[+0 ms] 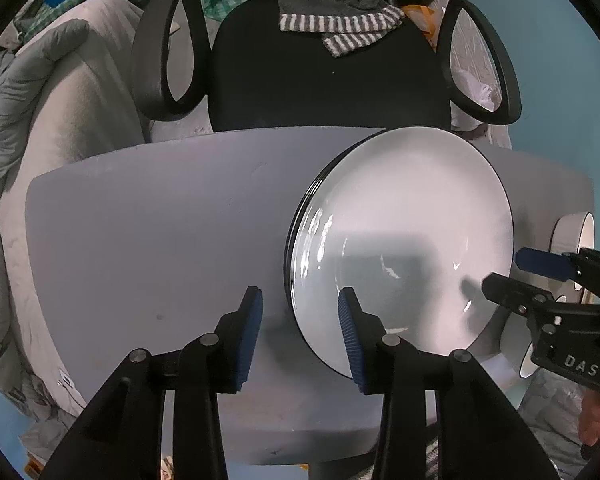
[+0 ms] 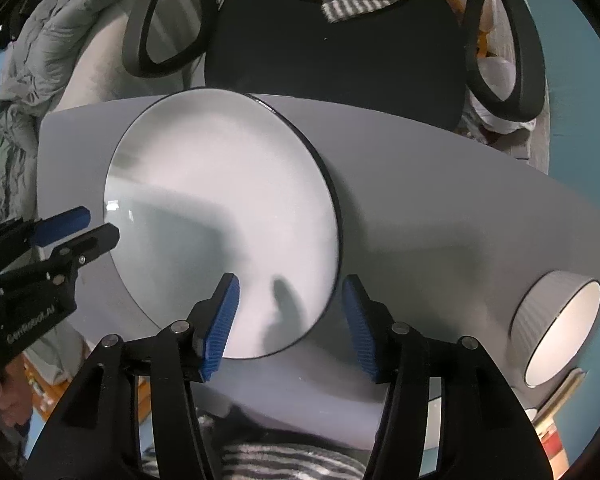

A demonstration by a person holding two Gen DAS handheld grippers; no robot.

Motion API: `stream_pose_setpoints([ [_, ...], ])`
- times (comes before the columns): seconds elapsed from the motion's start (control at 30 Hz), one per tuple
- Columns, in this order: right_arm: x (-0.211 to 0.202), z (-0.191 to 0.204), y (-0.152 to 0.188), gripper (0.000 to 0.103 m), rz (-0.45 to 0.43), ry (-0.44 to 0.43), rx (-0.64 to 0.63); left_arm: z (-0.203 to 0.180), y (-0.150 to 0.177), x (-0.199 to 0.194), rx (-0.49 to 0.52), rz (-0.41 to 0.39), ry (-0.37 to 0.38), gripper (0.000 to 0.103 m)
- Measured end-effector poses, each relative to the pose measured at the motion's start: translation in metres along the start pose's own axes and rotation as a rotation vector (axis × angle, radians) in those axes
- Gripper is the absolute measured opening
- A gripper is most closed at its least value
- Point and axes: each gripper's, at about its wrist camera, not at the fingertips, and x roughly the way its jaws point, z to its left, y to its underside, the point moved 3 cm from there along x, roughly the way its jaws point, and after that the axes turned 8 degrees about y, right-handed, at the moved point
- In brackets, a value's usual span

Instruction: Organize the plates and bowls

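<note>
- Your left gripper stood wide apart and empty, its right pad over the plate stack's 7 o'clock rim.
- Your right gripper was also spread wide, gripping nothing, above the stack's 5 o'clock edge.
- The plates looked stacked already, black rims layered, on the grey table.
- The ribbed white bowl lay on its side at 4 o'clock in the right wrist view, well apart; bowls likely remained to sort.

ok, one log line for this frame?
left gripper: open, empty, at plate edge | right gripper: open, empty, over plate rim | plate: on table | bowl: right of plate
</note>
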Motion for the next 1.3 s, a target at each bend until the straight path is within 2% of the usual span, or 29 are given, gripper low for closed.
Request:
stream_pose_setpoints([
  [0.2, -0.008, -0.011, 0.009, 0.054, -0.044, 0.006, 0.017, 0.000, 0.004, -0.003, -0.008, -0.012, 0.004, 0.040],
  [0.3, -0.015, -0.016, 0.014, 0.058, -0.070, 0.027, 0.024, -0.003, 0.011, -0.008, -0.003, -0.038, 0.006, 0.046],
  [0.37, -0.020, -0.019, 0.019, 0.064, -0.089, 0.037, 0.030, -0.006, 0.018, -0.015, 0.011, -0.063, -0.001, 0.050],
  [0.5, -0.030, -0.023, 0.029, 0.064, -0.122, 0.061, 0.034, -0.012, 0.031, -0.027, 0.030, -0.101, 0.006, 0.061],
  [0.6, -0.036, -0.026, 0.040, 0.065, -0.139, 0.069, 0.050, -0.017, 0.044, -0.036, 0.044, -0.123, 0.008, 0.065],
  [0.7, -0.040, -0.030, 0.052, 0.065, -0.155, 0.079, 0.061, -0.023, 0.059, -0.044, 0.046, -0.147, 0.041, 0.070],
  [1.03, -0.052, -0.046, 0.113, 0.066, -0.191, 0.074, 0.187, -0.054, 0.106, -0.050, 0.119, -0.159, 0.100, 0.070],
  [1.3, -0.057, -0.062, 0.171, 0.066, -0.222, 0.083, 0.323, -0.062, 0.146, -0.054, 0.169, -0.156, 0.125, 0.070],
])
